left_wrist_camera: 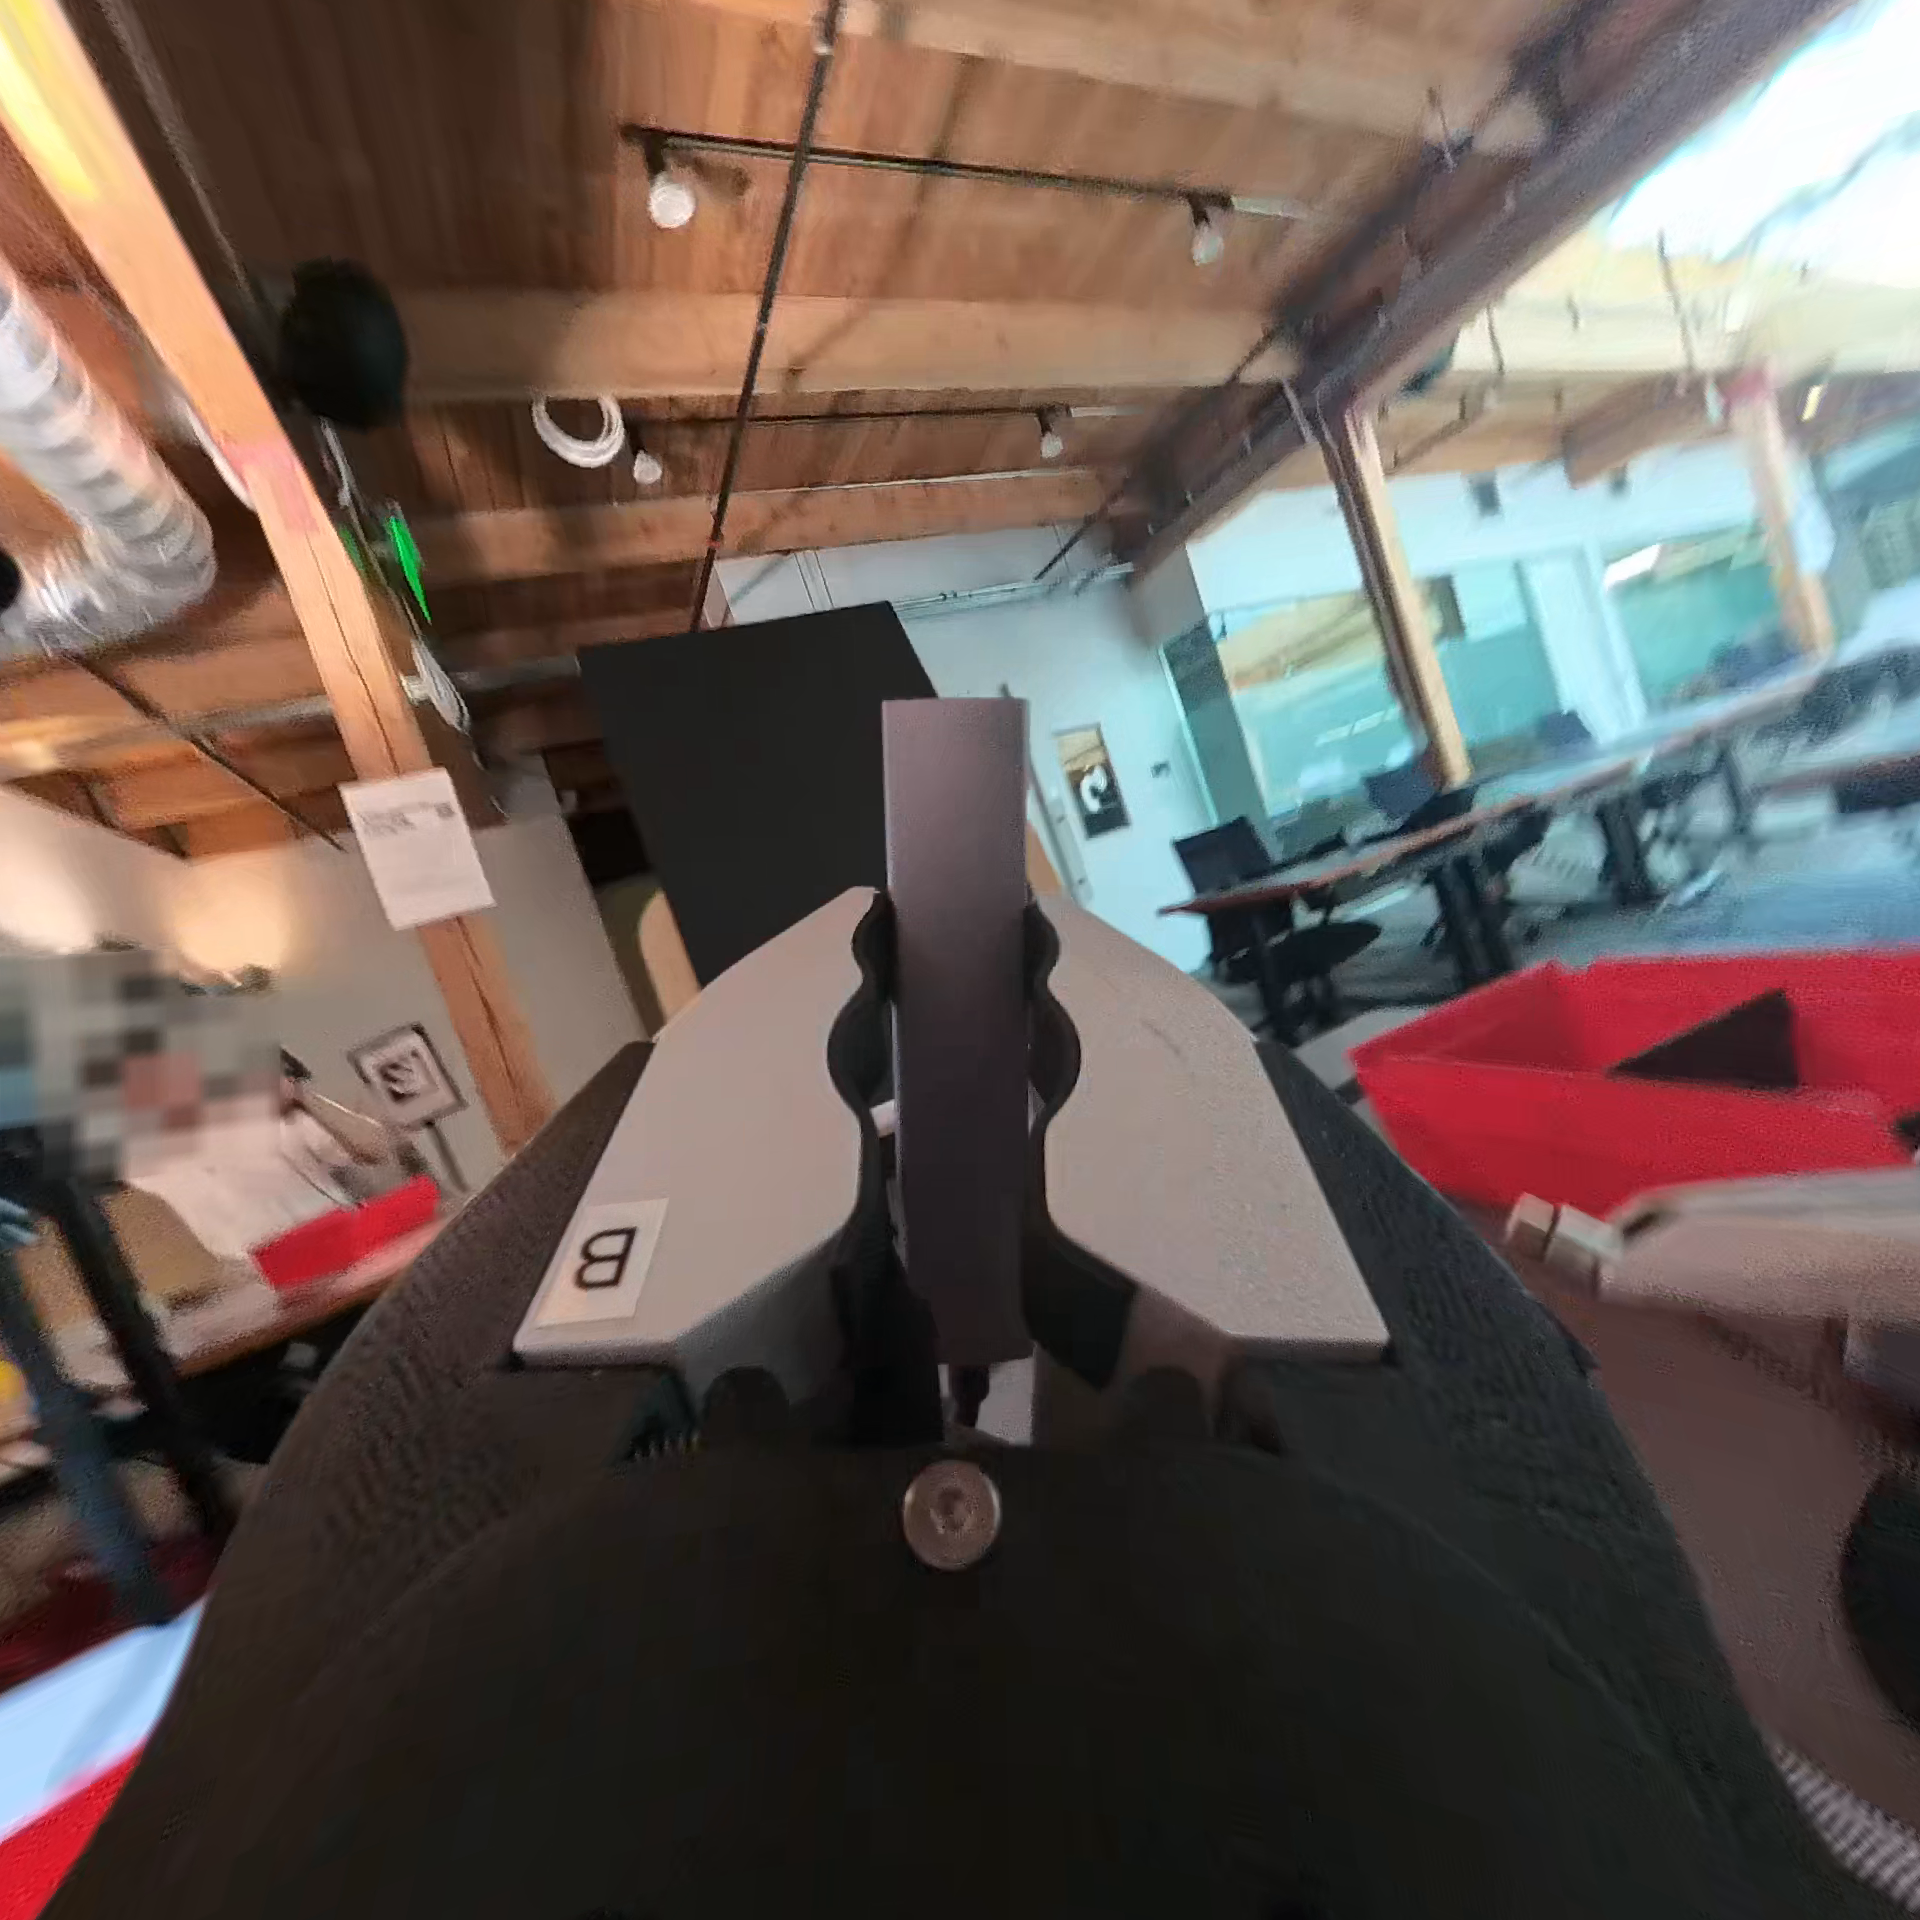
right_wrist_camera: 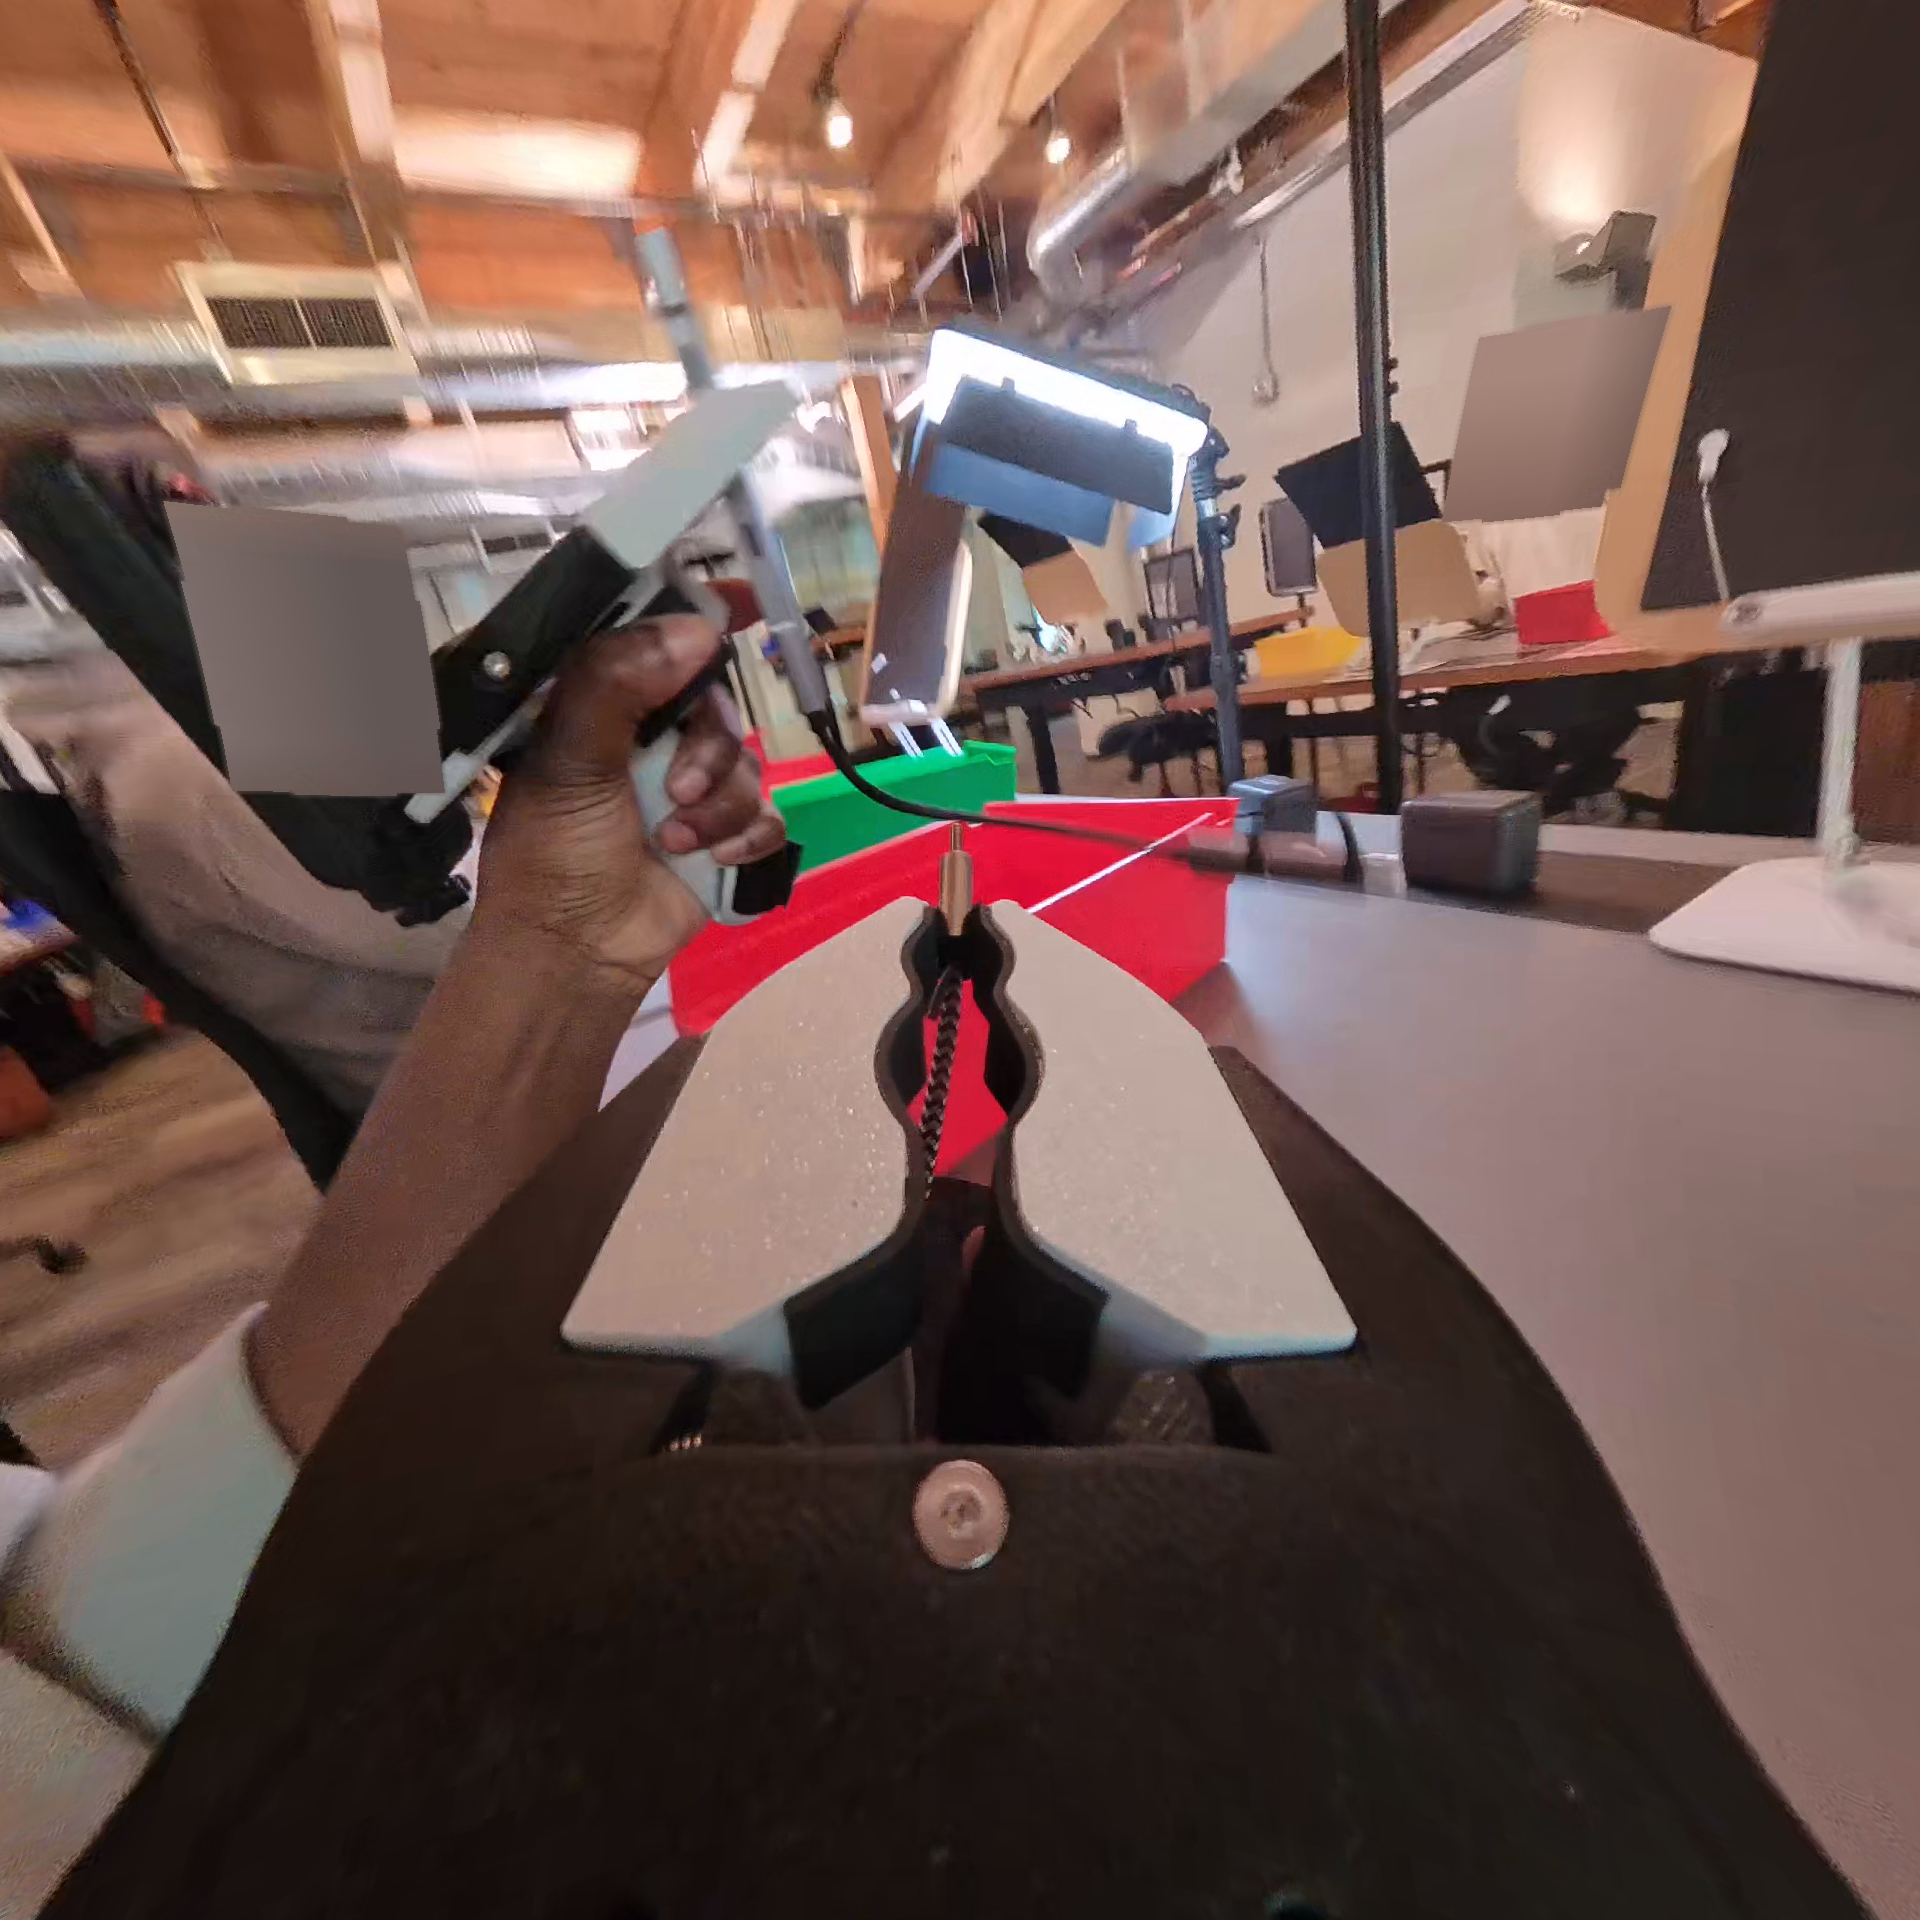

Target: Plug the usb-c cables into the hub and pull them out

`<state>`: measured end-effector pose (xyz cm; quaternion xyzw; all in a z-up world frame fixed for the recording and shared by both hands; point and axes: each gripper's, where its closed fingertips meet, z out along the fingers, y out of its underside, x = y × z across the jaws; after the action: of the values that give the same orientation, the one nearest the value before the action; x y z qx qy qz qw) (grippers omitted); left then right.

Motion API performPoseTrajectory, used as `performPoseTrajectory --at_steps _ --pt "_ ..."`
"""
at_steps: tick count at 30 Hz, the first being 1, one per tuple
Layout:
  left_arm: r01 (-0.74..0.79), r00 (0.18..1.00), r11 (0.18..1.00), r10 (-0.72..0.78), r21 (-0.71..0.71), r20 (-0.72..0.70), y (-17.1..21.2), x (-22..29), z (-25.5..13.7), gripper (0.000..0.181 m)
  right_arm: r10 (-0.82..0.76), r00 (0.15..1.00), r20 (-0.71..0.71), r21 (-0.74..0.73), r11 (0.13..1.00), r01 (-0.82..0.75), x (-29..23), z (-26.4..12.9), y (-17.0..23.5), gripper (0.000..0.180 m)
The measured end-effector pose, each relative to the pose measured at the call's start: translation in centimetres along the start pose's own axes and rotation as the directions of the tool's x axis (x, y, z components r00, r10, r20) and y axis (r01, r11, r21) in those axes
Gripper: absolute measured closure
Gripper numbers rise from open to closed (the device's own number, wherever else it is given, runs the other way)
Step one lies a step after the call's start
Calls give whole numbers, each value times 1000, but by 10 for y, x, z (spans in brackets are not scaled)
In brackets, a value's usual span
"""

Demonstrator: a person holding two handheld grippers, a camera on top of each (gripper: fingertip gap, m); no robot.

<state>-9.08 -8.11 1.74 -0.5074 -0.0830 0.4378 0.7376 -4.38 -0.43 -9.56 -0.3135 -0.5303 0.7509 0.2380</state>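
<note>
Grey and slab-shaped, the hub sits pinched in your left gripper, whose finger carries a white lettered sticker, while your right gripper clamps the braided usb-c cable.

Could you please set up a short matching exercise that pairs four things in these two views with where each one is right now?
Things:
1. hub
2. braided cable
3. green bin
4. white stand base

Places:
A. behind the red bin
B. on the grey table, far right
C. clamped in the right claw, plug tip pointing forward
D. clamped in the left claw, held up in the air

Pairs: 1-D, 2-C, 3-A, 4-B
</note>
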Motion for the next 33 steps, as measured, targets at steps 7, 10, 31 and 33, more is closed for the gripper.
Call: performPoseTrajectory --at_steps 7,10,31,33 --pt "49 979 997 -58 -51 -193 19 45 5 157 -157 982 -103 175 969 174 27 -38 -82 174" --pt "100 962 994 -109 -49 -251 10 49 9 157 -196 967 -165 222 947 230 35 -63 -108 175" --pt "71 948 995 -87 -64 -307 -30 51 -17 157 -249 857 -450 503 723 474 56 -169 -305 175" --pt "71 951 996 -83 -51 -299 -33 48 -19 157 -267 794 -546 478 679 557 77 -179 -325 175"
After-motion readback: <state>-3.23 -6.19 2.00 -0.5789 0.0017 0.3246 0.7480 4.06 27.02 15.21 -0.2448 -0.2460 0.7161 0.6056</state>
